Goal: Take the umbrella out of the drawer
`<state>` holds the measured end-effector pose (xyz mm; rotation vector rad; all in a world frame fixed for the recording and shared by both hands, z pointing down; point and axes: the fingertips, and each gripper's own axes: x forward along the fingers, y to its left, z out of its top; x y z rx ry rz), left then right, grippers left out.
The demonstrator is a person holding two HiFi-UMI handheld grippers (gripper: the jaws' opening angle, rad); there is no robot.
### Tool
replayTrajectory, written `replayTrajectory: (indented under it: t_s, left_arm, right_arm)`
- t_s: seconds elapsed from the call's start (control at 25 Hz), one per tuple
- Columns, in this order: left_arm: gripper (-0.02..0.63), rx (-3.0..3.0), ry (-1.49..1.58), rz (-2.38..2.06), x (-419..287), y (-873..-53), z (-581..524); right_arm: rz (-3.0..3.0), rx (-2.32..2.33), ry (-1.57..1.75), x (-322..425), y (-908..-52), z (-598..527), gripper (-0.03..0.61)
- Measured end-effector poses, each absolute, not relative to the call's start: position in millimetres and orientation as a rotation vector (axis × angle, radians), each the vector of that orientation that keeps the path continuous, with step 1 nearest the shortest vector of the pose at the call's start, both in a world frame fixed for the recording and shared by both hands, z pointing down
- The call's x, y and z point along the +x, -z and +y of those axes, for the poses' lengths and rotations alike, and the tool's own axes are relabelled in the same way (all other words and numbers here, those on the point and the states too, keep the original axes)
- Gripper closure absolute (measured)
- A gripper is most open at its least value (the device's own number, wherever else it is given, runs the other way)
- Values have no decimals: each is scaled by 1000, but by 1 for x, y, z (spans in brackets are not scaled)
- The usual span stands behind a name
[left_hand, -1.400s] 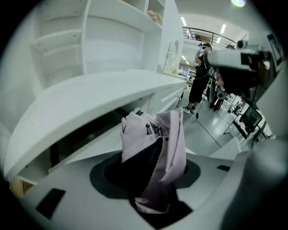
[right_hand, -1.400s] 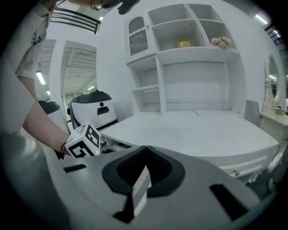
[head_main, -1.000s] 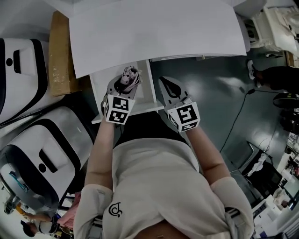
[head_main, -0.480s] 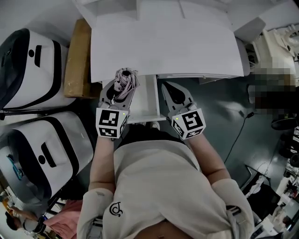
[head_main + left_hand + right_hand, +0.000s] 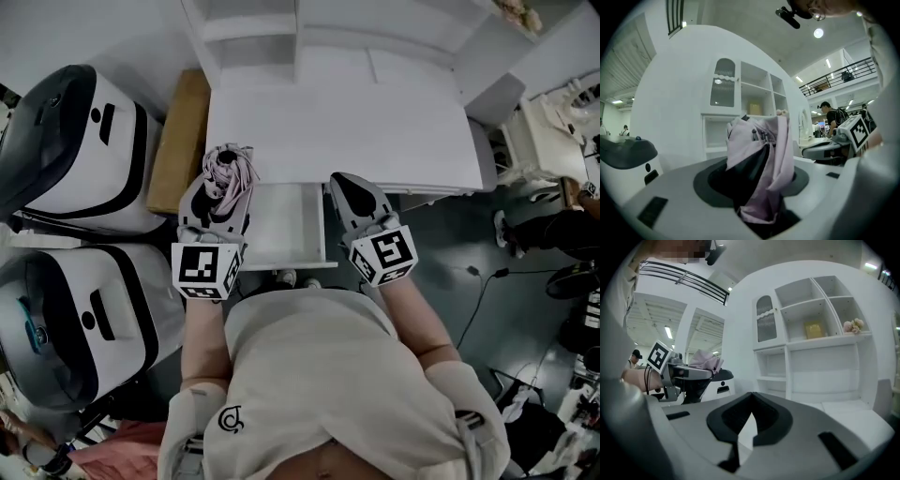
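Note:
A folded pale pink umbrella (image 5: 230,169) is clamped between the jaws of my left gripper (image 5: 225,185), held above the left front corner of the white desk (image 5: 347,131). In the left gripper view the umbrella (image 5: 764,159) fills the gap between the jaws and bunches up above them. The white drawer (image 5: 286,234) stands pulled out under the desk's front edge, between my two grippers. My right gripper (image 5: 343,185) hovers at the drawer's right side, jaws shut with the tips touching and nothing between them (image 5: 751,397).
Two large white-and-black rounded machines (image 5: 75,150) (image 5: 66,319) stand at the left, with a brown cardboard box (image 5: 180,141) against the desk's left side. A white shelf unit (image 5: 811,333) rises behind the desk. Cables (image 5: 483,281) lie on the dark floor at the right.
Both grippers have risen. The left one has lifted the umbrella up out of the drawer to the level of the desk top. The right stays shut and empty.

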<state>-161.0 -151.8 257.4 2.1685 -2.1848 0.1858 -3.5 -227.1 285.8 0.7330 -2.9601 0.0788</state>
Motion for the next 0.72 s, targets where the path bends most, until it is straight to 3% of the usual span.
replayTrajectory:
  t_s: [0.72]
  left_arm:
    - [383, 2199, -34, -2278, -172, -208, -142]
  right_arm:
    - [-3036, 783, 6, -6, -249, -225, 575]
